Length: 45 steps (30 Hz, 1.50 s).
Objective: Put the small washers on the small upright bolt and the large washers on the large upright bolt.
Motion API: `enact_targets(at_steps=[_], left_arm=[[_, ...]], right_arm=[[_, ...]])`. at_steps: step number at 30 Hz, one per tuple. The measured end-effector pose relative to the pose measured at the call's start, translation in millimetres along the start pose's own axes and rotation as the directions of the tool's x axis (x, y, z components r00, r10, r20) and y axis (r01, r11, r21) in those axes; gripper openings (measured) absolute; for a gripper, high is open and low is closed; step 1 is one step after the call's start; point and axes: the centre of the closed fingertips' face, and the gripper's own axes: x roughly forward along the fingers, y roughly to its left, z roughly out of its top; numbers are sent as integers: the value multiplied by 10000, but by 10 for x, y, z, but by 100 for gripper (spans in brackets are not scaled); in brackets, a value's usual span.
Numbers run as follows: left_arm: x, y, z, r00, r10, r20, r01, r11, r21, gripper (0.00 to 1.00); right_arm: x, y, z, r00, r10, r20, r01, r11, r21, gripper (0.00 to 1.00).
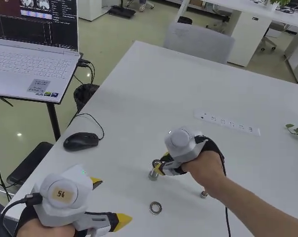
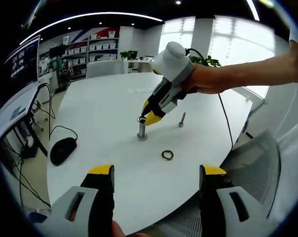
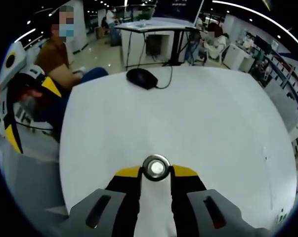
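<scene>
Left hand-held gripper (image 1: 109, 201) hangs open; right hand-held gripper (image 3: 156, 173) pinches a shiny steel washer (image 3: 146, 168) centred atop the vertical silver bolt (image 2: 142, 131).

- Left tool (image 2: 156, 170), grey with yellow-tipped jaws, pokes up from the bottom, jaws wide apart with nothing between them.
- White-and-grey right tool (image 2: 148, 114), held in a hand (image 2: 208, 79), pinches a silver metal washer (image 2: 141, 119) right at the top of the large upright steel bolt (image 2: 142, 131).
- Small upright bolt (image 2: 181, 119) stands near it.
- Loose dark ring washer (image 2: 167, 155) lies flat on the white worktop (image 2: 104, 113), black computer mouse (image 2: 63, 149) off to the left.
</scene>
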Motion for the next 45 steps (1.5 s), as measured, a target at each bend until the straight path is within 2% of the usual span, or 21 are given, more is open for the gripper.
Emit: enact_targets(at_steps=[17,30,45], left_arm=[[14,8,1,10000,10,-10,-10,10000,-44,70],[8,27,-14,10000,23,-59,-23,10000,-58,70],[4,37,2,10000,23,-80,-23,10000,-17,69]], right_arm=[[97,0,-79,9989,177,-430,-178,9998,-7,24],[297,17,-185,9955,311,-901,-299,9994,146,24],[437,42,-282,9932,408,-1094,-366,9985,399,24]])
